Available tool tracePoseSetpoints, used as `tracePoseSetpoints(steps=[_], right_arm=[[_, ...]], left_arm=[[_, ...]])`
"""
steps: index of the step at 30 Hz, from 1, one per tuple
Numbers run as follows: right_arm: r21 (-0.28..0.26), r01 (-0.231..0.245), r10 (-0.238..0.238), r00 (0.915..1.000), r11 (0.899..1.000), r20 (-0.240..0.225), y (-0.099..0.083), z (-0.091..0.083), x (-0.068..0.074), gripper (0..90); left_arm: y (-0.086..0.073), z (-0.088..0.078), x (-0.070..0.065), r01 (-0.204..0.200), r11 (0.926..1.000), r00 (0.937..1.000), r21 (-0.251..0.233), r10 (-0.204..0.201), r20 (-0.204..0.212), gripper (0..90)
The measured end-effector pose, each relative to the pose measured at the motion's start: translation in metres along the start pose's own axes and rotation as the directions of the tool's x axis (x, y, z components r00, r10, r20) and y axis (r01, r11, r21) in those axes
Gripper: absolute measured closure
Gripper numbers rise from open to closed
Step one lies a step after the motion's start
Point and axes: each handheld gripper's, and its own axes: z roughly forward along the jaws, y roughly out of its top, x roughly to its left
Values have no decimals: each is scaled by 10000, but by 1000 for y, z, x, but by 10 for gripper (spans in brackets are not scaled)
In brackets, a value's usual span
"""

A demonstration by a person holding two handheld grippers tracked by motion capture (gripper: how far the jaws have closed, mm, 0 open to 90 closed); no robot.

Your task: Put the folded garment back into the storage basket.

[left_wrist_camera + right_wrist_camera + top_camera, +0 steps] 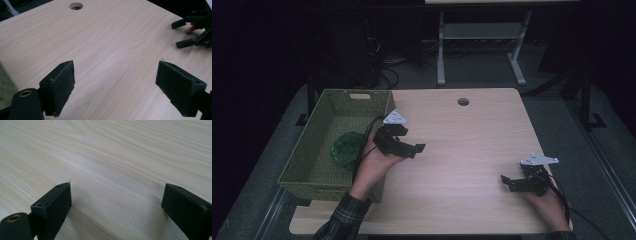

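Observation:
My left gripper (413, 141) hovers over the wooden table (462, 145) just right of a green woven basket (302, 150), jaws pointing right. In the left gripper view its jaws (115, 72) stand wide apart over bare wood, holding nothing. A crumpled green thing (346, 149) lies inside the basket, behind that hand. My right gripper (507, 183) rests low near the table's front right corner, jaws pointing left. The right gripper view has its jaws (117, 197) spread open over plain tabletop, nothing between them. It appears far off in the left gripper view as well, as the right gripper (192, 32).
A round cable hole (463, 101) sits near the table's far edge. The basket takes up the table's left side and overhangs it. Beyond the table stand a white metal frame (482, 35) and dark floor with cables.

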Motion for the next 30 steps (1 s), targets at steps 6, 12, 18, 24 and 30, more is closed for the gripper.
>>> tracePoseSetpoints(steps=[6, 12, 18, 24, 30], right_arm=[[-1, -3, 3, 10000, 10000, -1, 0, 0, 0, 86], [4, -4, 4, 10000, 10000, -2, 0, 0, 0, 86], [5, -1, 1, 10000, 10000, -2, 0, 0, 0, 87], [6, 1, -1, 10000, 10000, -1, 0, 0, 0, 87], [5, -1, 1, 10000, 10000, -2, 0, 0, 0, 87]], left_arm=[[-10, 29, -20, -203, 9998, 9996, 81, 201, 186, 132], [-26, 54, -31, -425, 9991, 9991, 84, 425, 1, 133], [-45, 78, -33, -388, 9988, 9992, 303, 390, -70, 135], [-62, 99, -33, -341, 9960, 9993, 828, 351, -102, 135], [-72, 109, -31, -389, 9910, 9991, 1281, 409, -127, 134]])
